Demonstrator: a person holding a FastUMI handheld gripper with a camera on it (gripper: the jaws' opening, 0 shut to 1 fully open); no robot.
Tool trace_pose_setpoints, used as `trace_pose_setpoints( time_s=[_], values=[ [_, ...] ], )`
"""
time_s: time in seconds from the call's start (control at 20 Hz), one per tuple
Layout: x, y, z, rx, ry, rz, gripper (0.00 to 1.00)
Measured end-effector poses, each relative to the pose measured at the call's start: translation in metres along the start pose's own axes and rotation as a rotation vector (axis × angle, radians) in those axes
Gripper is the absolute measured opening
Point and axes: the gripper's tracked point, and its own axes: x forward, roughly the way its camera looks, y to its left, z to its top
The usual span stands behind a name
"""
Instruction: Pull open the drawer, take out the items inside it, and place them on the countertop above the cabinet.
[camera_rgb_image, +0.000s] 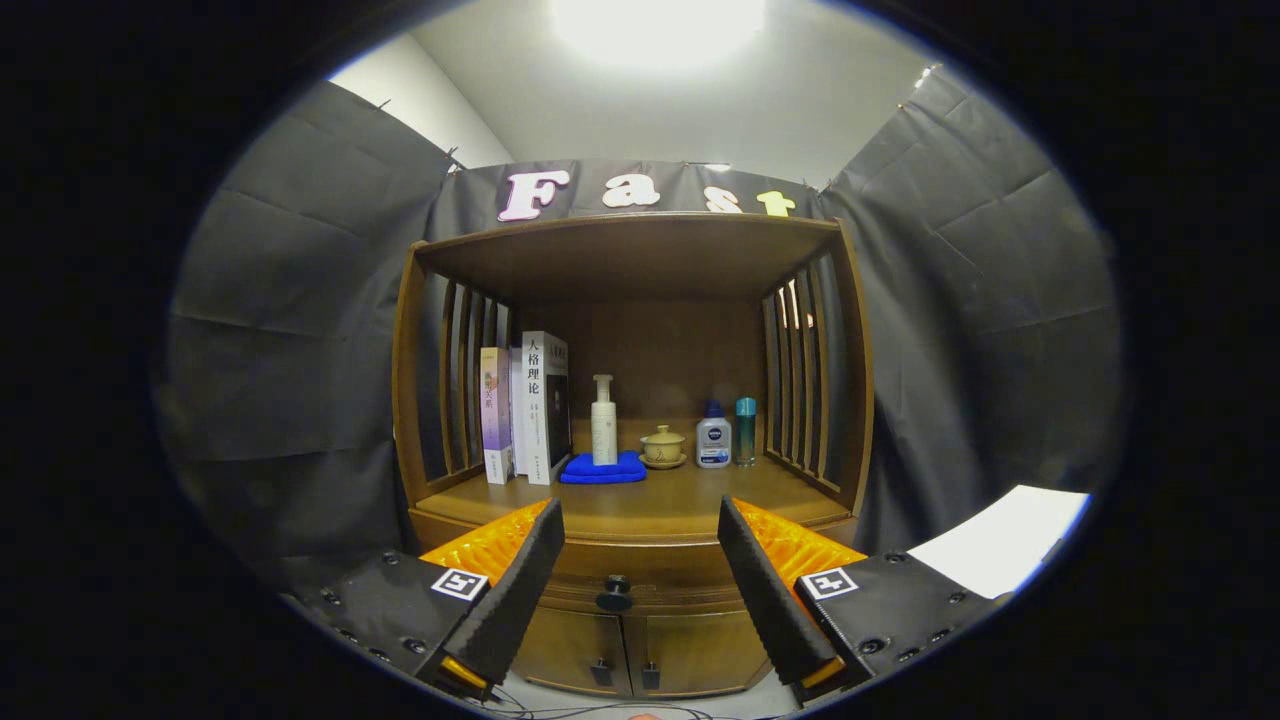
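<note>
Approach step: our gripper, jaws released, faces the closed brown wooden drawer's round black knob; next we close on it.

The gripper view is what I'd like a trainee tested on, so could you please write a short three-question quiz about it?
1. True or false: the drawer is shut.
2. What lies beneath the pump bottle?
A. blue cloth
B. saucer
C. book
3. Fill in: the tool is ____, with the drawer knob seen between its fingers.

Key:
1. True; its front sits flush with the cabinet.
2. A
3. open
</note>
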Motion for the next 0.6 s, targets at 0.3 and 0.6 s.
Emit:
trace_pose_setpoints(
  time_s=[0.3, 0.6],
  values=[
    [0.002, 0.004, -0.002, -0.003, -0.002, 0.011, 0.98],
    [0.015, 0.008, -0.012, -0.003, 0.015, 0.016, 0.98]
  ],
)
